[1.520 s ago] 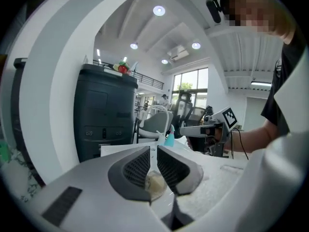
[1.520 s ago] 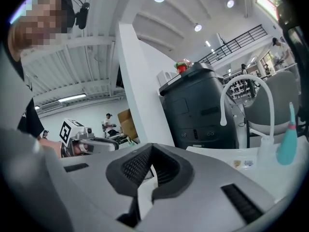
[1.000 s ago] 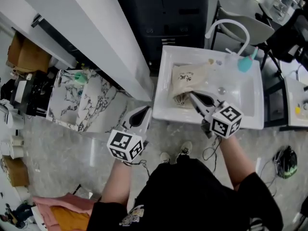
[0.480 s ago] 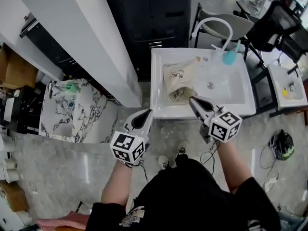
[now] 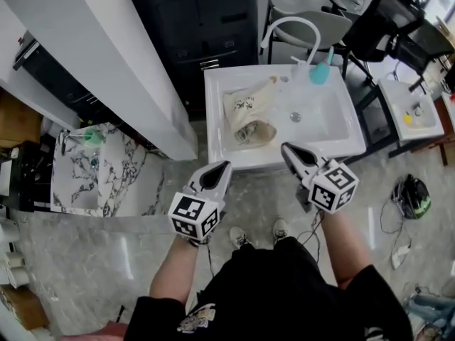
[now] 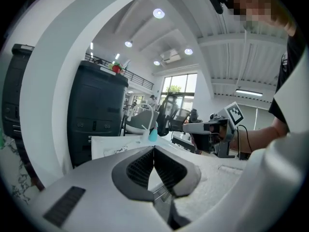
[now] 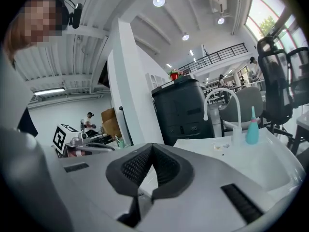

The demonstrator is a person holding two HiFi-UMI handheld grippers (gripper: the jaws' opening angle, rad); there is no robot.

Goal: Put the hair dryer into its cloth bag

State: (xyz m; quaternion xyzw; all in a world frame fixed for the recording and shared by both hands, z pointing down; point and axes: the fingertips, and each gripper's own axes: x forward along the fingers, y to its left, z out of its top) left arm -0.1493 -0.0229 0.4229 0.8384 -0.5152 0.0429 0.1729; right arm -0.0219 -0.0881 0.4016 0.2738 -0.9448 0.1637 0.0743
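Cloth bag (image 5: 248, 114) ahead of right gripper (image 5: 287, 149)

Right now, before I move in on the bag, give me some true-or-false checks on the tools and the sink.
Both the left tool and the right tool are shut and empty. True.
The cloth bag hangs from the left tool. False: it lies in the white basin.
A teal bottle stands at the basin's back, beside the faucet. True.
The right tool is touching the bag. False: it is short of the bag, by the basin's front rim.
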